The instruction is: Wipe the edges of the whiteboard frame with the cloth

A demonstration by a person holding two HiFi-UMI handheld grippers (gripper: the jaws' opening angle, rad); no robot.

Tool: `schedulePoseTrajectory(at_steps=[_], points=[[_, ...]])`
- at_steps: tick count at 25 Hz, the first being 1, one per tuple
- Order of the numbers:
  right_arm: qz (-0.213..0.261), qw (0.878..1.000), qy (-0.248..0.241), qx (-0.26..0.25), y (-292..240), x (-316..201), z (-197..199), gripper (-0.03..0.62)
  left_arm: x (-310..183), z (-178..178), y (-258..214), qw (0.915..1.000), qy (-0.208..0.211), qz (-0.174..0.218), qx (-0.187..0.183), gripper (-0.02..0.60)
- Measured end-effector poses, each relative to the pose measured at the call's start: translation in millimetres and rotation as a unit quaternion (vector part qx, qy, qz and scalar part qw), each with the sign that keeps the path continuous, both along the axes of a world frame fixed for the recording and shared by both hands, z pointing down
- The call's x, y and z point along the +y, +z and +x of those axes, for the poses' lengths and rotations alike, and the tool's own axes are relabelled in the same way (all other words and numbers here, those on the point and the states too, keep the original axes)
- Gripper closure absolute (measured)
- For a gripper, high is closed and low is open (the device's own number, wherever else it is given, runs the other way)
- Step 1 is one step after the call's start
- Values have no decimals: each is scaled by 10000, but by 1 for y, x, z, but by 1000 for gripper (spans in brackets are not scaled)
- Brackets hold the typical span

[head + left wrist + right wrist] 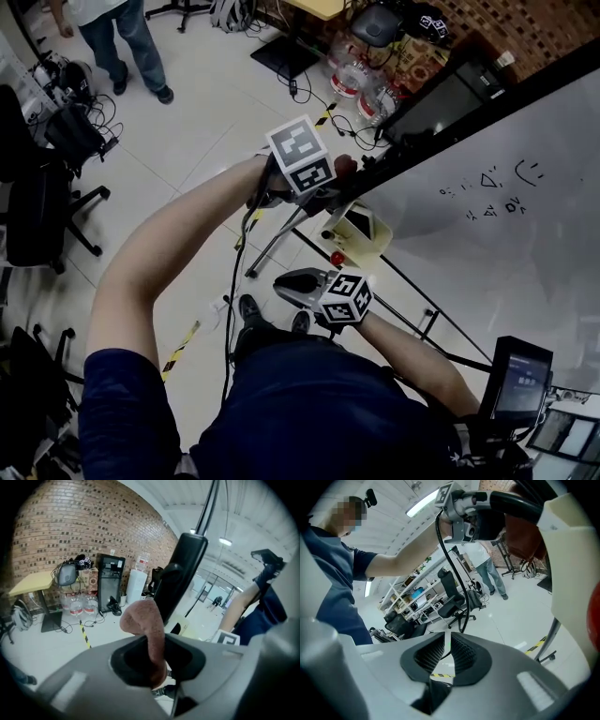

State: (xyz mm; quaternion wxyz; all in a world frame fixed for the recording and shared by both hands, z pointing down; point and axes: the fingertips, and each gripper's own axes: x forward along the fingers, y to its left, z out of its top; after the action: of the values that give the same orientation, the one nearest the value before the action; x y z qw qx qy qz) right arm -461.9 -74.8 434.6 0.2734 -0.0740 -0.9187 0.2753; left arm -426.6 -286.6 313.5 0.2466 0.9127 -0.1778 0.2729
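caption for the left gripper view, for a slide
Left claw shut on a pinkish-brown cloth, held beside the black whiteboard frame, brick wall behind

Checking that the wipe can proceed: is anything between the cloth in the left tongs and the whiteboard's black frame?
Nothing visible is. The left tongs are shut on the reddish-brown cloth, which sits right beside the black whiteboard frame with no object between them. Whether they touch is unclear.
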Motion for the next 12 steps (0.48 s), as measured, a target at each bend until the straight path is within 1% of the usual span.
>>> schedulePoseTrajectory(at_steps=[3, 6, 12], points=[[66, 9999, -78, -58, -7, 0, -9, 551, 2, -2, -17, 9998, 67, 131, -120, 512], [122, 9997, -137, -190, -20, 1, -20, 551, 3, -2, -29, 9990, 151, 250, -335, 512], [369, 9974, -88, -620, -72, -8, -36, 551, 5, -1, -47, 9961, 303, 377, -732, 512]])
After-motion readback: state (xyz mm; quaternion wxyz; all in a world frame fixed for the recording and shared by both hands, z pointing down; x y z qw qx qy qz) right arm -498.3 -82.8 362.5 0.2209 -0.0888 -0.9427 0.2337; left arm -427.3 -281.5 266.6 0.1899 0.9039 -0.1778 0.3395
